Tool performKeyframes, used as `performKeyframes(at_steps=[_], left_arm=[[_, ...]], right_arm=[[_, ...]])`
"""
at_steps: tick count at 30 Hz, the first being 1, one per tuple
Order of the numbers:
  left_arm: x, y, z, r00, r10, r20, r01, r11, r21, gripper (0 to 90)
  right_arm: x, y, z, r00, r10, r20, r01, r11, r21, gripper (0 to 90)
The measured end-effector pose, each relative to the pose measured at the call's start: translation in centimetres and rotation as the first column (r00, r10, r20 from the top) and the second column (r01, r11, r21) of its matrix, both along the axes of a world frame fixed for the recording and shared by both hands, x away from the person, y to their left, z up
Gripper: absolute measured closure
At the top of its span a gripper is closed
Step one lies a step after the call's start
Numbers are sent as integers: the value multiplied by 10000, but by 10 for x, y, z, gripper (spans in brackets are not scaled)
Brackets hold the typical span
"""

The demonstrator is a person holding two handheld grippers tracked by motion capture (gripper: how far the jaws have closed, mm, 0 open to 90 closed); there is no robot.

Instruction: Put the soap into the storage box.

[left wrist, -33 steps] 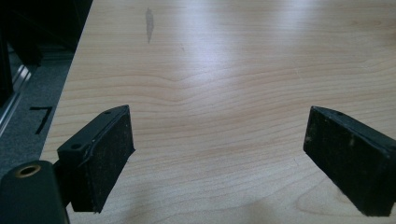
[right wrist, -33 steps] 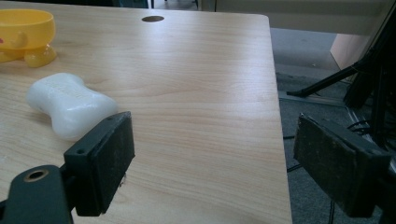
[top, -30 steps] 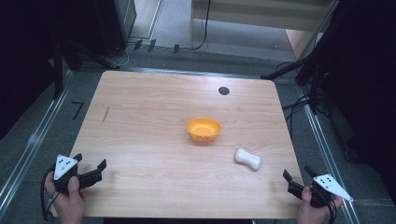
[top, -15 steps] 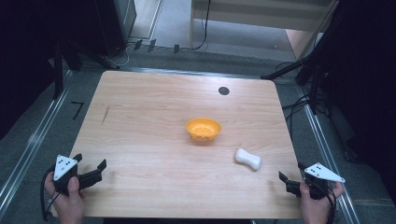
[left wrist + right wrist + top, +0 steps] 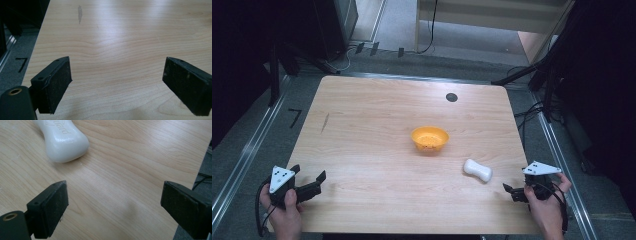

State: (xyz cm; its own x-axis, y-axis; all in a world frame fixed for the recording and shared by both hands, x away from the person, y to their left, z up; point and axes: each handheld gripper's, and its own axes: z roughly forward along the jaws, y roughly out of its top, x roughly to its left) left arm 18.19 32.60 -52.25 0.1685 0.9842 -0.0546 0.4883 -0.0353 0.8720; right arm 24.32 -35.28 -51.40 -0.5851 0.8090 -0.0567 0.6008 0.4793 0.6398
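The right gripper [image 5: 512, 191] sits at the table's near right corner, its jaws spread wide and having just opened further, with bare wood between them and nothing held; that spread looks meant to take the white bottle [image 5: 477, 170] across its waist. In the right gripper view the bottle [image 5: 63, 138] lies on its side at about eleven o'clock from the jaws, near but not touching, its rounded end toward the camera and raised lettering along its flank. It rests flat on the wooden table [image 5: 377, 125], so I judge a low approach from the side suits it better than a drop from above. From the bottle, the orange bowl [image 5: 430, 138] stands at roughly ten o'clock near the table's middle, upright and apart from it, a likely place for the bottle to go. A small dark disc [image 5: 451, 97] sits at about one o'clock from the bowl, toward the far edge. At the near left corner the left gripper [image 5: 309, 182] rests low, jaws also wide apart over bare wood, holding nothing, apparently parked out of the way.
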Motion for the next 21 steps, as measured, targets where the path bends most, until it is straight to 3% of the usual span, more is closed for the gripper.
performKeyframes(at_steps=[5, 14, 21], left_arm=[[1, 0, 0, 10000, -30, -44, 30, 10000, -8, 90], [1, 1, 0, 10000, -39, -89, 39, 10000, -36, 89], [1, 1, 0, 9999, -56, -128, 54, 9999, -84, 89]], right_arm=[[13, 7, 2, 9971, 363, -664, -388, 9985, -374, 25], [27, 17, 7, 9886, 853, -1237, -973, 9908, -938, 10], [39, 35, 13, 9736, 1532, -1692, -1818, 9687, -1690, 7]])
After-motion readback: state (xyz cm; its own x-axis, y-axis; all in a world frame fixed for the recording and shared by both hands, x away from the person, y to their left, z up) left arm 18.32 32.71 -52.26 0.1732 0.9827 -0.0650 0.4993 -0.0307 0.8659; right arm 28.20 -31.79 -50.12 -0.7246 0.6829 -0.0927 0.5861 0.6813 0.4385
